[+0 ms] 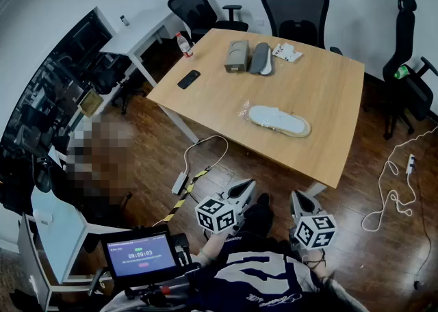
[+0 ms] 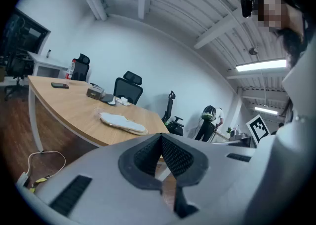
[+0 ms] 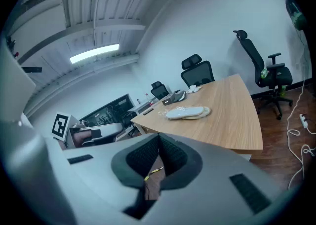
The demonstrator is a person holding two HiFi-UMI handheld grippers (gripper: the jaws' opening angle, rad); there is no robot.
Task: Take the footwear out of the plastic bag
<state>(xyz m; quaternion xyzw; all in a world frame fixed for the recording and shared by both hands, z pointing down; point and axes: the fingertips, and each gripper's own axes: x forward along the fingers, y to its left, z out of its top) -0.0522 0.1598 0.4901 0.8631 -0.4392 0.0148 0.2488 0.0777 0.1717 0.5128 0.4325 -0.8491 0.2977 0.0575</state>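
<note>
A pair of pale flat slippers in a clear plastic bag (image 1: pixel 277 119) lies on the wooden table (image 1: pixel 328 92), toward its near side. The same bagged slippers (image 2: pixel 122 122) show in the left gripper view and, as bagged slippers (image 3: pixel 187 113), in the right gripper view. My left gripper (image 1: pixel 245 187) and right gripper (image 1: pixel 296 198) hang side by side over the floor, well short of the table. Both are shut with nothing between the jaws. The left gripper (image 2: pixel 162 137) and right gripper (image 3: pixel 159 139) show closed pads.
At the table's far end lie a grey box (image 1: pixel 236 55), a dark shoe sole (image 1: pixel 261 57), a packet (image 1: pixel 286 51), a phone (image 1: pixel 189 79) and a bottle (image 1: pixel 183 44). Office chairs (image 1: pixel 295 6) ring the table. Cables (image 1: pixel 202 160) and a power strip (image 1: pixel 179 183) lie on the floor.
</note>
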